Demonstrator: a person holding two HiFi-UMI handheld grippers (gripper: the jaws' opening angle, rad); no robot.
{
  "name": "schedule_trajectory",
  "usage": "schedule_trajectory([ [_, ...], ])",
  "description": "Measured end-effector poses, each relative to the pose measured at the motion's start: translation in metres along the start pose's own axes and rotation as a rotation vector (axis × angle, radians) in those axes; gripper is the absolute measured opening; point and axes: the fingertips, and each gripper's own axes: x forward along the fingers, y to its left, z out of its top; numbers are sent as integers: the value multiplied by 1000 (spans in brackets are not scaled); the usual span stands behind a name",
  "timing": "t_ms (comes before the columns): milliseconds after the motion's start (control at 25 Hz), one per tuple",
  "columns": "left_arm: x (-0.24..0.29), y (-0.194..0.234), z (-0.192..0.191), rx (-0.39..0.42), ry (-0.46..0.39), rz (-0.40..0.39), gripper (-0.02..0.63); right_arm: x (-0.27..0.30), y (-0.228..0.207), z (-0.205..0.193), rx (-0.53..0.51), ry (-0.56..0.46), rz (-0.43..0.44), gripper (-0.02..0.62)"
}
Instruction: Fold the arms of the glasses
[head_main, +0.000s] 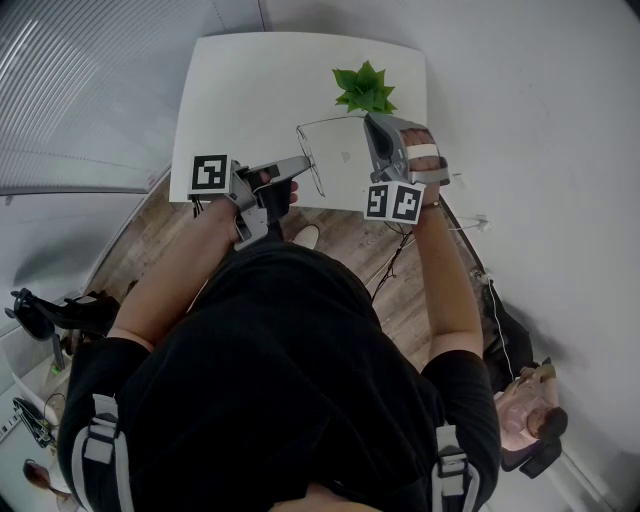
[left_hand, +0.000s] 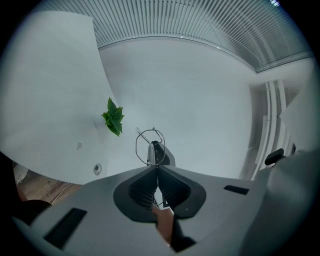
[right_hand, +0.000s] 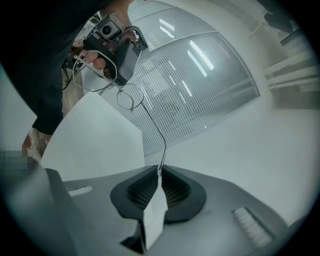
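Thin wire-framed glasses (head_main: 318, 172) hang in the air above the white table (head_main: 250, 90), stretched between my two grippers. My left gripper (head_main: 305, 160) is shut on the frame beside a round lens (left_hand: 150, 146). One long arm (right_hand: 150, 117) of the glasses runs from that lens to my right gripper (head_main: 368, 122), which is shut on the arm's tip (right_hand: 160, 169). The arm stands unfolded, roughly at a right angle to the lenses. In the right gripper view the left gripper (right_hand: 117, 47) shows at the far end of the arm. The second arm I cannot make out.
A small green plant (head_main: 365, 90) stands on the table just beyond the right gripper, also seen as the plant (left_hand: 114, 117) in the left gripper view. Wood floor and cables (head_main: 400, 250) lie below the table's near edge. Another person (head_main: 525, 415) is at the lower right.
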Motion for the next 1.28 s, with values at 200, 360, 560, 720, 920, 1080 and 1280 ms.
schedule_trajectory([
  [200, -2, 1, 11, 6, -30, 10, 14, -1, -2, 8, 2, -8, -2, 31],
  [360, -5, 1, 21, 8, -55, 14, 14, -2, 0, 16, -1, -19, -2, 31],
  [560, -8, -2, 31, 20, -83, 14, 14, -4, 4, 26, -3, -36, 6, 31],
  [720, -11, -2, 39, 22, -101, 15, 14, -3, 8, 34, -6, -48, 13, 32],
  [920, -14, -1, 45, 20, -127, 24, 14, -3, 13, 44, -7, -64, 22, 31],
  [1080, -19, 0, 53, 21, -146, 34, 14, 0, 17, 53, -7, -72, 31, 31],
  [1280, -27, -2, 63, 23, -166, 39, 14, 3, 22, 67, -10, -79, 40, 32],
])
